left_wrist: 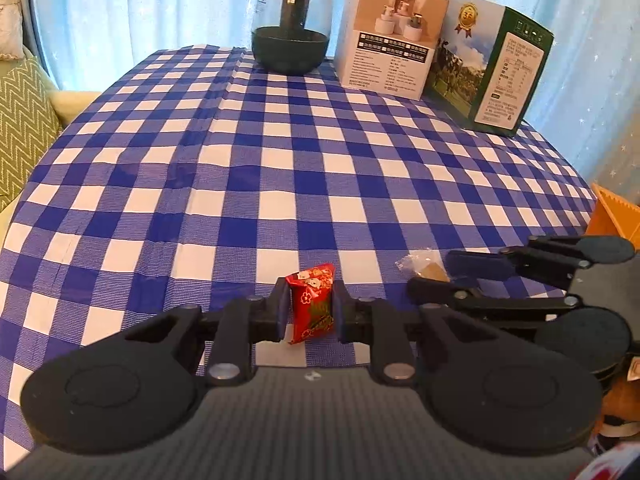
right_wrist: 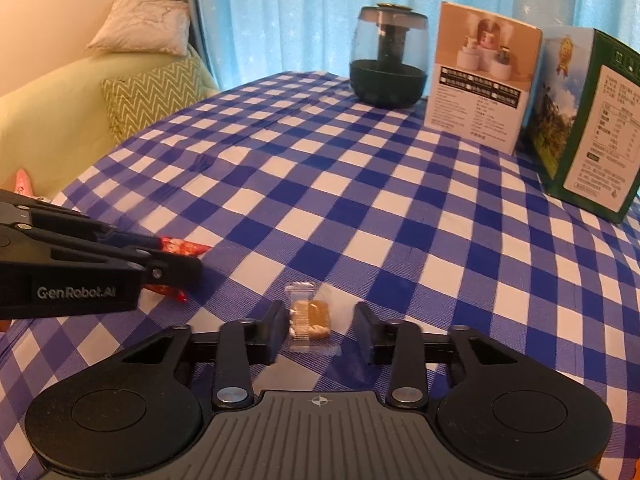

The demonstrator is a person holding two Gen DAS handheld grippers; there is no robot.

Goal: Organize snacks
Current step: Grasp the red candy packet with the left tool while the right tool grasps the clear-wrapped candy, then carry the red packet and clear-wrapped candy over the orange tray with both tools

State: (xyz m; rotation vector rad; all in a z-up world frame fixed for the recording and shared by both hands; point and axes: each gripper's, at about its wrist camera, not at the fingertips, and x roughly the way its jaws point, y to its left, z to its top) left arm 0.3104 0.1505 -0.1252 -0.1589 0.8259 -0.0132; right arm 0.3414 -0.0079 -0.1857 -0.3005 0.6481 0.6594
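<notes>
Two snacks low in frame, one in each of my grippers.

My left gripper (left_wrist: pixel 310 312) pinches the red snack packet (left_wrist: pixel 311 302); my right gripper (right_wrist: pixel 322 330) stands spread around the clear-wrapped biscuit (right_wrist: pixel 310 318) lying on the checkered tablecloth (right_wrist: pixel 360 200), at lower centre.

- The right gripper (right_wrist: pixel 322 330) has its jaws parted around a clear-wrapped biscuit (right_wrist: pixel 310 318) lying on the desk (right_wrist: pixel 360 200).
- Left of the jaws, the left gripper (right_wrist: pixel 176 258) clamps a red snack packet (right_wrist: pixel 182 248).
</notes>
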